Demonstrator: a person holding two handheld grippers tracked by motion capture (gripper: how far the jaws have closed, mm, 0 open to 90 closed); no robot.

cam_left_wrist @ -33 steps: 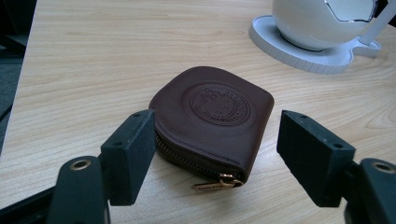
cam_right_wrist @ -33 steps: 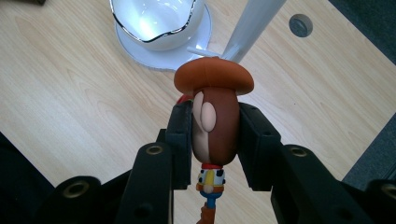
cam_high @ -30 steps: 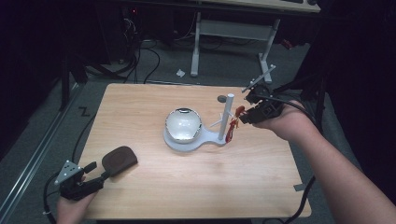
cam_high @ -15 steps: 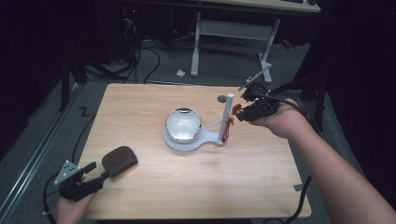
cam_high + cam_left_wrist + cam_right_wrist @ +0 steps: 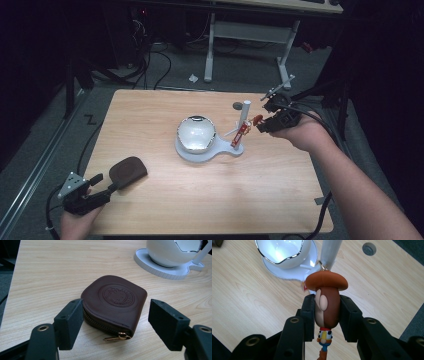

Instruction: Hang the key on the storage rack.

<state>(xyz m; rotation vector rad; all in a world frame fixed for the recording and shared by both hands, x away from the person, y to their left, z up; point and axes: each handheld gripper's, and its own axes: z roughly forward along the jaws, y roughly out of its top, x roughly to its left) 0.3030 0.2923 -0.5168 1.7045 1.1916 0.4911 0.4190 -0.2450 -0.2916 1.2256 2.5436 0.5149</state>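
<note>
My right gripper [image 5: 264, 123] is shut on a small cowboy figurine [image 5: 326, 302] with a brown hat, gripping its head between the pads; its metal loop sits against the white post [image 5: 331, 251]. In the high view the figurine [image 5: 257, 119] hangs just right of the post [image 5: 244, 115] of a white stand [image 5: 200, 151] that carries a glossy white bowl [image 5: 196, 132]. A small red charm [image 5: 243, 132] hangs low on the post. At the front left, my left gripper [image 5: 116, 315] is open, its jaws either side of a brown leather zip pouch [image 5: 115, 300] lying flat on the table.
A round grey grommet [image 5: 238, 105] is set in the wooden table [image 5: 280, 190] behind the post. Cables trail from both grippers. Beyond the far edge are a dark floor, cables and a white desk frame [image 5: 210, 45].
My right gripper has moved down and left with the figurine, closer to the white post. The left gripper and the pouch have stayed put.
</note>
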